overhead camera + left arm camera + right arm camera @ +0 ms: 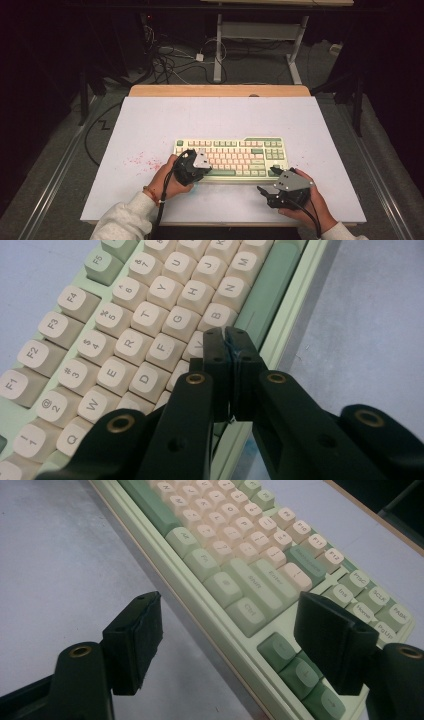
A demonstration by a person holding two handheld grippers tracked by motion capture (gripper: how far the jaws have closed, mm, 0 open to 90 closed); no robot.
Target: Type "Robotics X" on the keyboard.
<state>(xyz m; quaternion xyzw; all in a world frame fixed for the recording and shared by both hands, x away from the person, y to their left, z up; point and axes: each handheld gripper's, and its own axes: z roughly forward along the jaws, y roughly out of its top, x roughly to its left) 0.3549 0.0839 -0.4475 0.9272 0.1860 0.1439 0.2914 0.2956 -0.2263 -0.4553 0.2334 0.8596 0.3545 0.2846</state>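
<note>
A cream and pale-green keyboard [230, 157] lies in the middle of the white table [225, 115]. My left gripper [206, 167] is over the keyboard's near left part. In the left gripper view its jaws [227, 340] are shut with nothing between them. The tips are above the bottom letter row of the keyboard [125, 340], next to the B key and the green space bar [267, 287]. I cannot tell whether they touch a key. My right gripper [267, 181] is open at the keyboard's near right corner. Its black fingers [137, 630] stand on either side of the keyboard's [240, 565] front edge near the arrow keys.
Red specks [145, 161] mark the table left of the keyboard. A wooden strip [220, 90] edges the far side of the table. Beyond it, cables [170, 60] and a white desk frame [217, 50] are on the floor. Bare table surface lies behind and beside the keyboard.
</note>
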